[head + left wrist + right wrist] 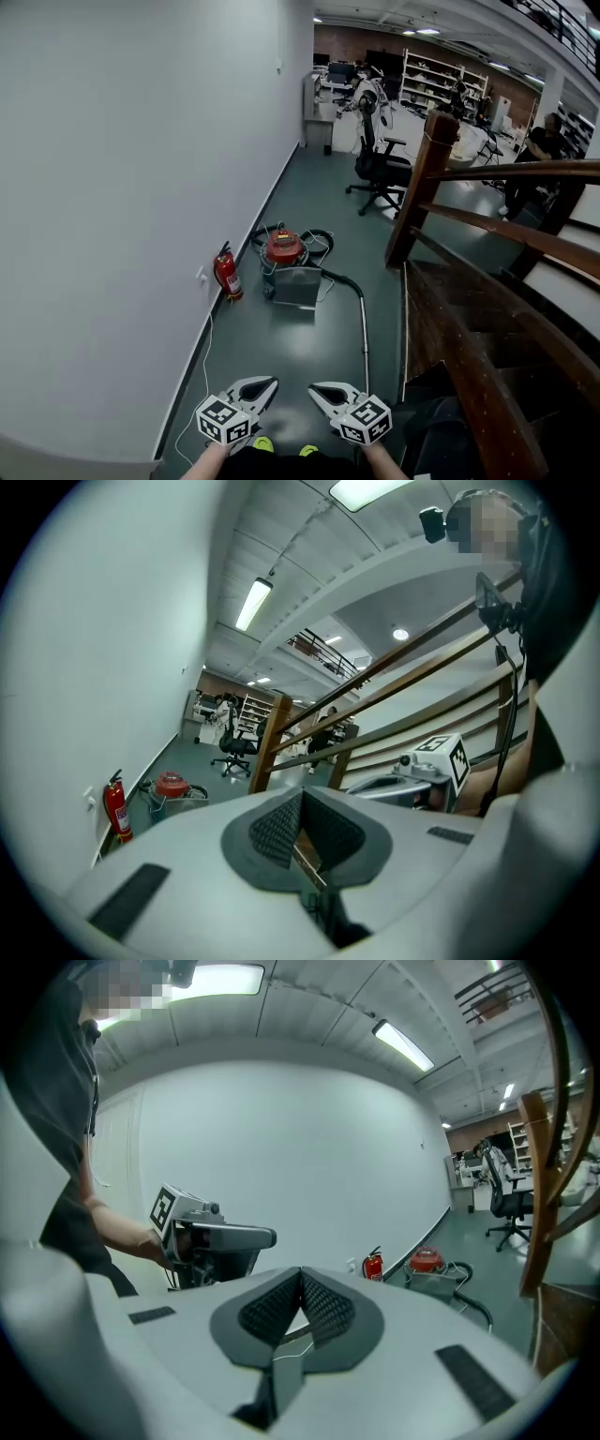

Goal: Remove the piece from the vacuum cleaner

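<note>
Nearest, at the bottom edge of the head view and well short of the vacuum cleaner [284,251], the left gripper [268,382] and right gripper [316,387] sit side by side, tips toward it. The frame cuts off both forearms. Each gripper's own view shows its jaws fully closed and empty, the left's ribbed pads [275,825] and the right's pads [328,1305] meeting at the tips. A yellow shoe tip [263,443] peeks out between the wrists.

From the vacuum cleaner's right side a thin metal wand [364,339] runs back toward the right gripper; its near end disappears behind that gripper. The vacuum cleaner stands on the green floor [309,342], red top over a grey body, with black hose [319,236] looped behind it. Which piece comes off cannot be made out at this range.

Just left of the vacuum cleaner, a red fire extinguisher [228,274] stands against the white wall [122,187]. To its right, a dark wooden staircase [487,309] hides the floor there. Beyond it stands a black office chair [380,169], then shelving [441,80], small and indistinct.
</note>
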The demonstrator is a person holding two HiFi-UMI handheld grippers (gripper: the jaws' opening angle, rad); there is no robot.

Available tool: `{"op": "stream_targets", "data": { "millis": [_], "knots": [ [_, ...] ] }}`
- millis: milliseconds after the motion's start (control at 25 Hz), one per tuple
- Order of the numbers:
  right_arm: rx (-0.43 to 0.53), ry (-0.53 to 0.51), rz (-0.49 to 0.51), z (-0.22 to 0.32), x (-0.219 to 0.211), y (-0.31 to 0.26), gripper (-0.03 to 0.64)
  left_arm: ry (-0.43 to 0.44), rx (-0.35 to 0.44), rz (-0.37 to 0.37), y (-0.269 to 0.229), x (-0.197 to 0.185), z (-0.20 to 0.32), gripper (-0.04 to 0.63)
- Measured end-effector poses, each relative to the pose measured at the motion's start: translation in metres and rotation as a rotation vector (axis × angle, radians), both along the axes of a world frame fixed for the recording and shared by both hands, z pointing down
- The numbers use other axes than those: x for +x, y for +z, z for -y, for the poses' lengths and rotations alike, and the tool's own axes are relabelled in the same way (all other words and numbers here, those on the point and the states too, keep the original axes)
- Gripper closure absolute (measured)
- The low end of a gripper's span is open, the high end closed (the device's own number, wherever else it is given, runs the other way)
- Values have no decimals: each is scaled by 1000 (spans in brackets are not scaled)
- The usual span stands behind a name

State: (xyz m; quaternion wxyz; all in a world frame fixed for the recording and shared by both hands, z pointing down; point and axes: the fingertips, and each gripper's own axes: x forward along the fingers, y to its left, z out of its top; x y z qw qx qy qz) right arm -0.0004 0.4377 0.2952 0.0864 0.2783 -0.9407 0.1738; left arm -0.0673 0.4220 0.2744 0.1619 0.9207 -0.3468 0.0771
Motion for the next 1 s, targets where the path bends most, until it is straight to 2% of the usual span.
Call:
{"op": "stream_targets", "data": {
  "millis": [200, 360, 520, 800, 1000],
  "knots": [
    [-26, -24, -3, -11, 9, 10, 603, -18, -24, -1, 5, 5, -13, 588],
    [-63, -53, 8, -19, 19, 21, 603, -49, -20, -2, 8, 8, -15, 588],
    [-61, -96, 5, -20, 29, 25, 603, -66, -6, -4, 7, 13, -15, 588],
    [-51, -71, 32, -10, 47, 21, 603, -62, 14, -69, 0, 26, -16, 588],
    [-57, -47, 42, 1, 49, 25, 603, -45, 10, -21, 10, 32, -6, 588]
  ]
}}
